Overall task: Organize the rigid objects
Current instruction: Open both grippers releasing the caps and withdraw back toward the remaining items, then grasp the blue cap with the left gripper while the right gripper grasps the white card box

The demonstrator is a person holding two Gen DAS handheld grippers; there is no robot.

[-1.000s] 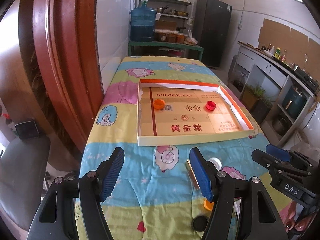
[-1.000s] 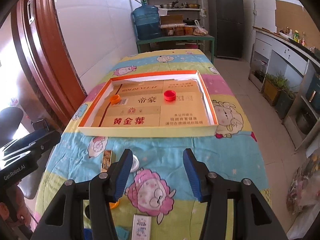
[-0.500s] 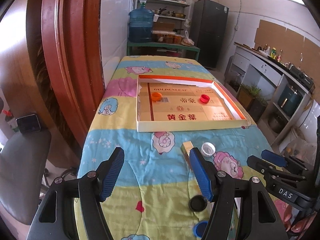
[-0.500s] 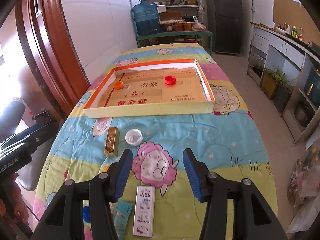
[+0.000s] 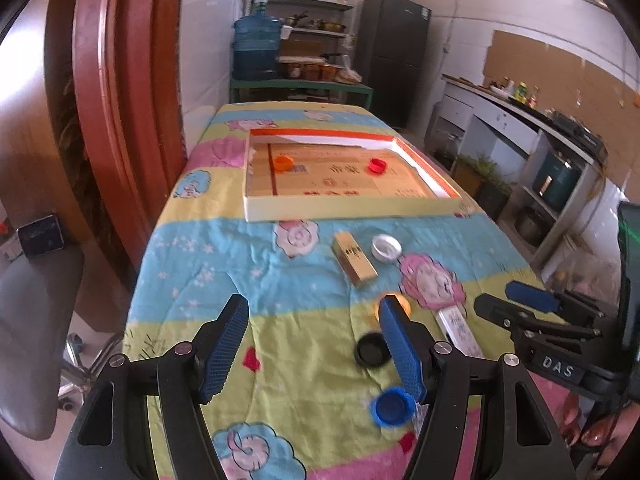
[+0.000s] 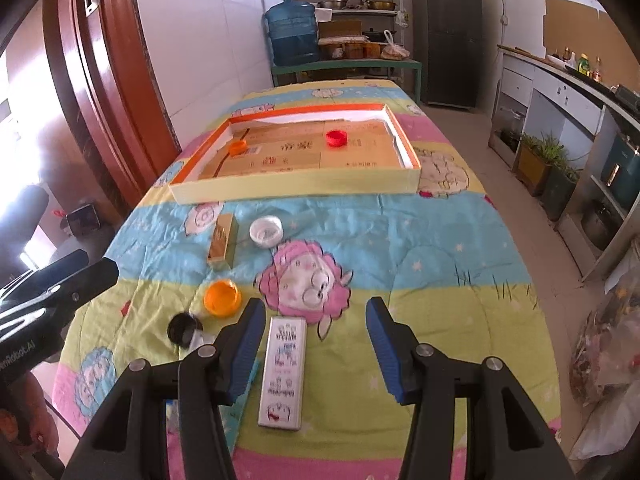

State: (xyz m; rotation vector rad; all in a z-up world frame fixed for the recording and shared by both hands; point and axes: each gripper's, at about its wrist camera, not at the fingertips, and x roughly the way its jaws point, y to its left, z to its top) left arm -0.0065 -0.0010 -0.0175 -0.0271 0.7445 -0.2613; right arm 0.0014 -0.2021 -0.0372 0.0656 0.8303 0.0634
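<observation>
Tool, right (image 6: 316, 340): jaws apart, nothing between the pads; it hovers over the near end of the tabletop (image 6: 440, 248).
Tool, left (image 5: 314, 344): jaws wide apart, empty; it hovers beside the caps at the near end.
Nearest piece to right tool: flat white tin (image 6: 283, 372), lying just inside its left pad, long axis running away from the camera, roughly in line with the fingers.
Nearest pieces to left tool: black cap (image 5: 373, 350) and blue cap (image 5: 392, 406), both close by its right pad.
Destination: shallow tray (image 6: 296, 190) at the far end, well apart from both tools.
Count, in tray: two caps, one orange (image 6: 237, 147), one red (image 6: 335, 137).
Count, loose caps: four, namely white (image 6: 266, 231), orange (image 6: 222, 297), black, blue.
Count, loose boxes: two, the tin and a gold box (image 6: 222, 242).
Judgement: right hand is better placed for the tin; a grasp across its narrow width looks likely.
</observation>
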